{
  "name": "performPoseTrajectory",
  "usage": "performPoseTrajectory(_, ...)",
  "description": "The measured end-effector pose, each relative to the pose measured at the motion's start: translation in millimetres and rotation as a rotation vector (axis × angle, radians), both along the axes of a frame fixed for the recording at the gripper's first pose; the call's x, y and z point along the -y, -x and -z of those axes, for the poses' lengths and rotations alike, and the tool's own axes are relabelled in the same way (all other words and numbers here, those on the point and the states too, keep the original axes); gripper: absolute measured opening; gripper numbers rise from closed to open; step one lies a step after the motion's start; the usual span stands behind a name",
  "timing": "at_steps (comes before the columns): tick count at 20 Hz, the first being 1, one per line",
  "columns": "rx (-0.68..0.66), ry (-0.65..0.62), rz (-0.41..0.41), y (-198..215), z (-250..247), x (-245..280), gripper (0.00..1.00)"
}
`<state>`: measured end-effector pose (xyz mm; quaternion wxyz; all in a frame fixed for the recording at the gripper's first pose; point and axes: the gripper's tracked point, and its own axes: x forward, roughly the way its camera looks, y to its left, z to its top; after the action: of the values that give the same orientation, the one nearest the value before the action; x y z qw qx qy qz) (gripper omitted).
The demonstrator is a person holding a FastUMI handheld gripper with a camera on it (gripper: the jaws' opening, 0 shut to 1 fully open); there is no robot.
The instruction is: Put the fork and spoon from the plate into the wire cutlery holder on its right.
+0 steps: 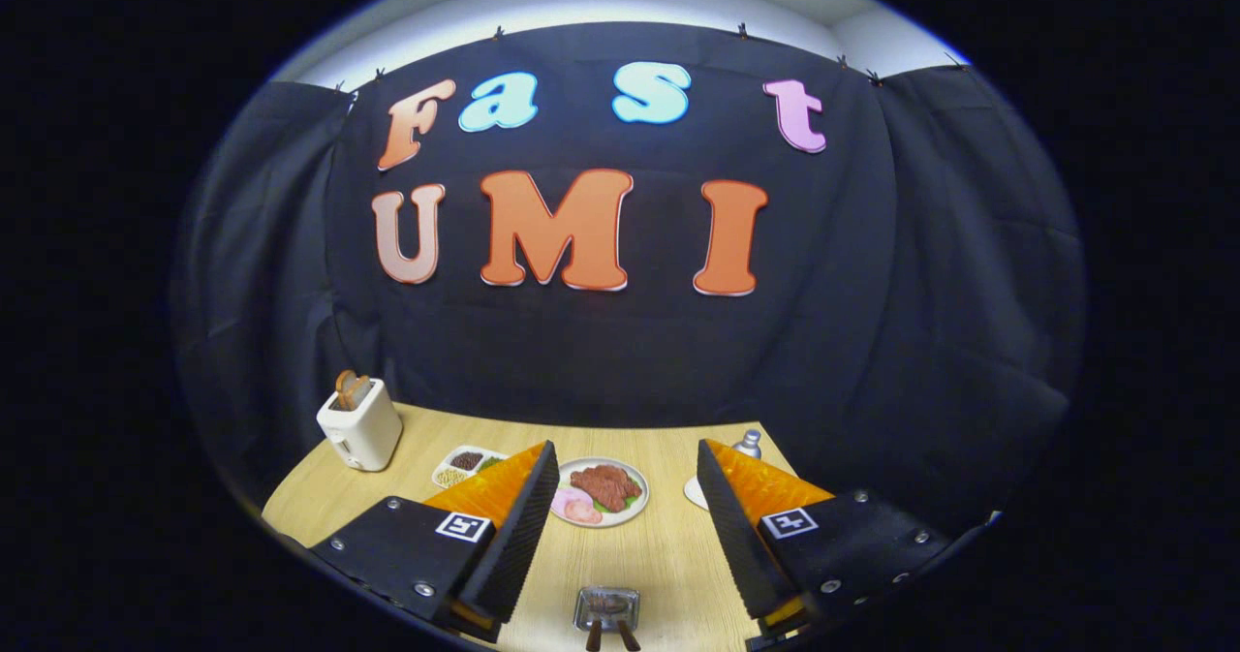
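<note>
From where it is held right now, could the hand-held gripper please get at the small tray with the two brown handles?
Probably yes. The hand-held gripper is open and holds nothing, and the small tray lies low between its fingers on bare wooden table. Nothing blocks it; the meat plate sits beyond.

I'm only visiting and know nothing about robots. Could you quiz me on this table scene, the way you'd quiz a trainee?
1. True or false: the hand-held gripper has its fingers shut on the toaster.
2. Pick one: what sits on the table beyond the fingers, in line with the gap between them? A) the plate of meat B) a kettle C) a laptop
3. Fill in: low between the fingers, two brown handles poke out of the wire cutlery ____.

Key
1. False: the fingers are open, wide apart, and hold nothing.
2. A.
3. holder: it is the wire cutlery holder.
</note>
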<state>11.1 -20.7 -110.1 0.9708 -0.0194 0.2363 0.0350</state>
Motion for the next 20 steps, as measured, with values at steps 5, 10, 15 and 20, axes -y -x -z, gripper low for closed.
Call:
performPoseTrajectory(5,0.169,0.032,-0.007,-12,-41,1,0.89)
performPoseTrajectory(10,0.262,0.020,-0.006,-15,-65,-2,0.91)
performPoseTrajectory(15,0.285,-0.001,-0.017,-13,-73,-10,0.91)
performPoseTrajectory(20,0.268,-0.009,-0.021,-8,-67,-14,0.92)
